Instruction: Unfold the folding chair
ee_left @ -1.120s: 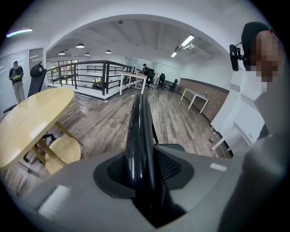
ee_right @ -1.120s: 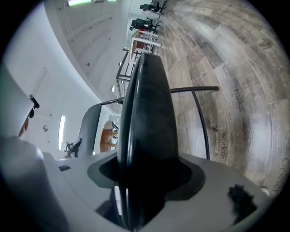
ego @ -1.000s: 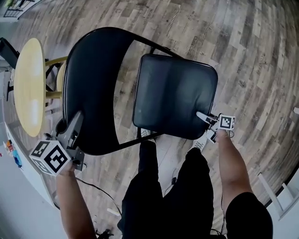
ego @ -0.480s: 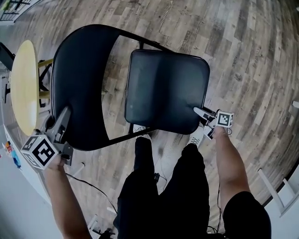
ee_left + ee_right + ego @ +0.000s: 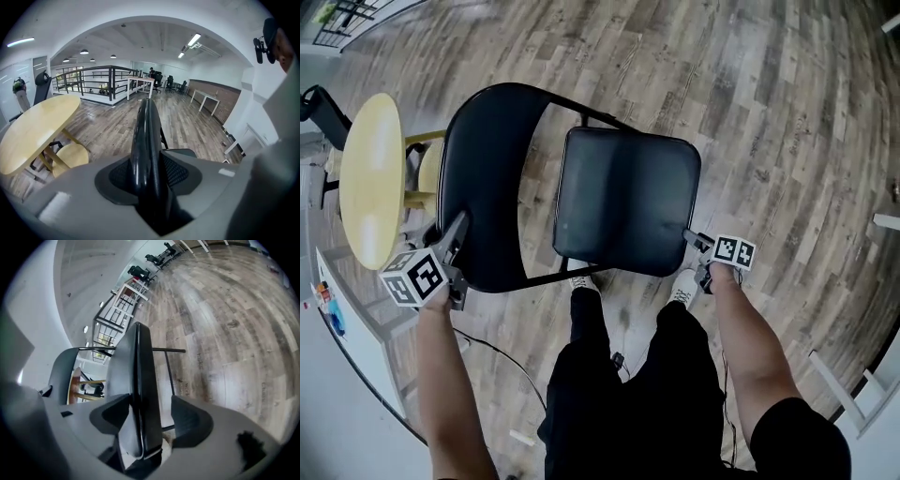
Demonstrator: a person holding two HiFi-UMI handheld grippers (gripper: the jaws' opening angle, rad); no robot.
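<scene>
Change from a second ago: left gripper (image 5: pixel 457 230) jaws have just been opening, now slack around the backrest (image 5: pixel 483 178) rim. Black padded folding chair (image 5: pixel 581 187) stands unfolded. Right gripper (image 5: pixel 690 237) is released, with the seat (image 5: pixel 623 202) corner between its jaws touching one pad. Round pale-yellow table (image 5: pixel 370 178) sits just left of the backrest, wood-plank floor (image 5: pixel 769 112) beyond the chair.

We see a floor (image 5: pixel 787 112) of grey-brown wooden planks carrying everything here. The folding chair (image 5: pixel 623 202) stands on it near the middle, seat down (its legs are mostly hidden beneath the seat). To its left, a round pale-yellow table (image 5: pixel 370 178) and a small stool (image 5: pixel 427 169) just beside it rest on the same boards. Two white shoes (image 5: pixel 682 286) are planted at the chair's near edge, and a thin black cable (image 5: pixel 497 352) trails across the planks close by
</scene>
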